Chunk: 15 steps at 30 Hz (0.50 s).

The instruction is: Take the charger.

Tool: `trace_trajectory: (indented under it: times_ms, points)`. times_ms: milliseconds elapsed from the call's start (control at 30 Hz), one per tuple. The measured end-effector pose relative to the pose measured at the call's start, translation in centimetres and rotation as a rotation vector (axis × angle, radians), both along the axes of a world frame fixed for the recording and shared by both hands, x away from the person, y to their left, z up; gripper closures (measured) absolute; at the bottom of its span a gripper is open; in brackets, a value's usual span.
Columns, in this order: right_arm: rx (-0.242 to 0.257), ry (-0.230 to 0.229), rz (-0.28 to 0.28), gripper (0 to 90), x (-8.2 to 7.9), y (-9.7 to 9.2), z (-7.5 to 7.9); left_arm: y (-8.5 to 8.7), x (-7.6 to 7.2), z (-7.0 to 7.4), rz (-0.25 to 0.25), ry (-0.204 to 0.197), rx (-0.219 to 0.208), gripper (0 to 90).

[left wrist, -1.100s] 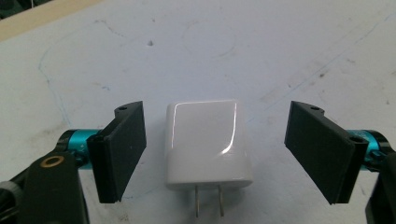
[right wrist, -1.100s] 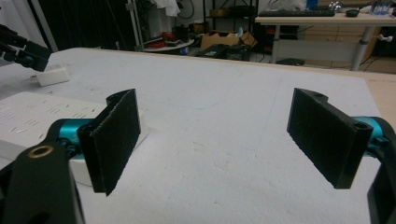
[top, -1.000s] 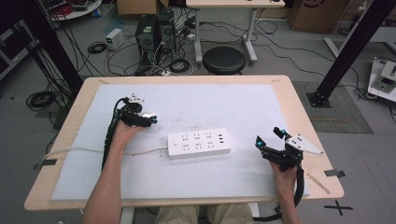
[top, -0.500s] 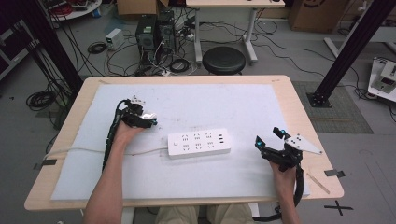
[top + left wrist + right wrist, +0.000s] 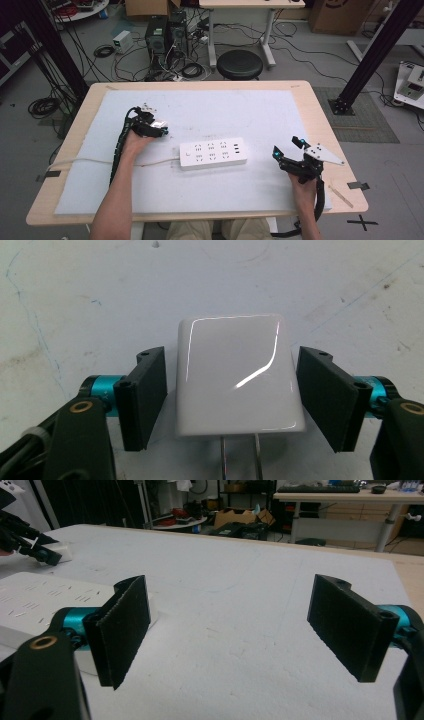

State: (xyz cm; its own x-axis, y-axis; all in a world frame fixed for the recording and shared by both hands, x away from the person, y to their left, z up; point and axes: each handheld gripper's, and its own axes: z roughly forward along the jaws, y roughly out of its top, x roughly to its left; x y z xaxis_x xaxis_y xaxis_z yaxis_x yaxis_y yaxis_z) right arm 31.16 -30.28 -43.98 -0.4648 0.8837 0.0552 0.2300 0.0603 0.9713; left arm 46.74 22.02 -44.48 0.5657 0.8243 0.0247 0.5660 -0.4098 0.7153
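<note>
White plug adapter (image 5: 239, 382) is being framed between left gripper (image 5: 232, 395) pads on the mat | jaws have just been closing, half open, narrow gaps remaining | no readable writing

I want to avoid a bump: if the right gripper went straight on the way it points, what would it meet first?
Probably nothing close: ahead of the right gripper lies bare white mat. The power strip sits off to its left.

grey floor (image 5: 395, 165), black stool (image 5: 240, 64), cables (image 5: 45, 106)
</note>
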Motion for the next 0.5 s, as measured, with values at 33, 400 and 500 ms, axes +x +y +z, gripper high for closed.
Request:
trace_trajectory:
  times_ms: [33, 400, 500]
  points:
    - [0.000, 0.002, 0.001, 17.8, -0.01, 0.01, 0.00, -0.01, 0.00, -0.01, 0.000, 0.001, -0.003, 32.3]
    - [0.003, 0.008, 0.001, 17.8, -0.04, 0.05, 0.00, 0.19, -0.01, 0.03, -0.010, 0.004, -0.023, 42.2]
    - [-0.001, 0.006, 0.000, 17.8, -0.04, 0.03, 0.00, 0.18, -0.03, 0.02, -0.009, 0.004, -0.023, 42.2]
